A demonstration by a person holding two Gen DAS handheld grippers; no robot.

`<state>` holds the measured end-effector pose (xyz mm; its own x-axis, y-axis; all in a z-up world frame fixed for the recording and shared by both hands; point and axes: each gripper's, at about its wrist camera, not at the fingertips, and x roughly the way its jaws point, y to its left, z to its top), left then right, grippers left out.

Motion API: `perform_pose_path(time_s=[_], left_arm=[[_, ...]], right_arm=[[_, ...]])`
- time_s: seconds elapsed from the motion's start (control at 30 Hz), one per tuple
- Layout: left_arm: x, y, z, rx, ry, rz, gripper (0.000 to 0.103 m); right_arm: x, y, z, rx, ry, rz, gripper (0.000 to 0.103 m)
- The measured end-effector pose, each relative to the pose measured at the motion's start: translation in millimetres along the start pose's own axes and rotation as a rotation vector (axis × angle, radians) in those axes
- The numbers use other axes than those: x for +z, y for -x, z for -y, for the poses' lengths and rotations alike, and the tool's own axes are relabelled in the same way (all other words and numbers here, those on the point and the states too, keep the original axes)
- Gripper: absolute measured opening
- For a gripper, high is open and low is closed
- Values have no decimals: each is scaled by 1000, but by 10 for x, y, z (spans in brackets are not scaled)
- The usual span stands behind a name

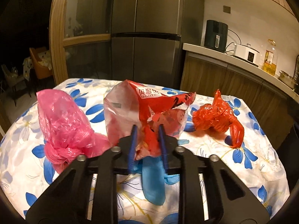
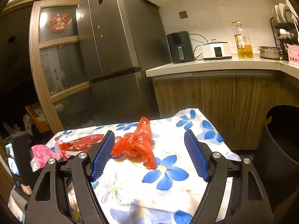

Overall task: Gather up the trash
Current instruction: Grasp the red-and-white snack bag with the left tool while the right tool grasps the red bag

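Early stage: left gripper (image 1: 147,130) jaws clamped on the red snack wrapper (image 1: 149,110); right gripper (image 2: 149,153) jaws apart before the orange bag (image 2: 136,145) (pink bag (image 1: 63,123) untouched).

Crumpled pink plastic bag (image 1: 65,123), red-and-clear printed plastic wrapper (image 1: 149,108), knotted orange-red plastic bag (image 2: 136,143), flat blue glove (image 1: 153,179), white tabletop cloth with blue flowers (image 2: 164,173), blue-padded black tool (image 2: 149,155)
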<state>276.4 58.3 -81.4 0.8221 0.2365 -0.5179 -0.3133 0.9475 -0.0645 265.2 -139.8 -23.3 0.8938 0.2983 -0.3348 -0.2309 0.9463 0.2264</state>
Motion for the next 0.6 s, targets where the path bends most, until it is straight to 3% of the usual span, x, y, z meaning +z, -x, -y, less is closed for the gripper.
perform_pose_path(time_s=[0.17,0.6], left_arm=[[-4,14,-69,-30,30,8,5],[86,426,-350,-69,127,140,3]], right_arm=[[-33,-264,-91,-11,22,-28,75],[-210,-839,-152,-21,14,-148,75]])
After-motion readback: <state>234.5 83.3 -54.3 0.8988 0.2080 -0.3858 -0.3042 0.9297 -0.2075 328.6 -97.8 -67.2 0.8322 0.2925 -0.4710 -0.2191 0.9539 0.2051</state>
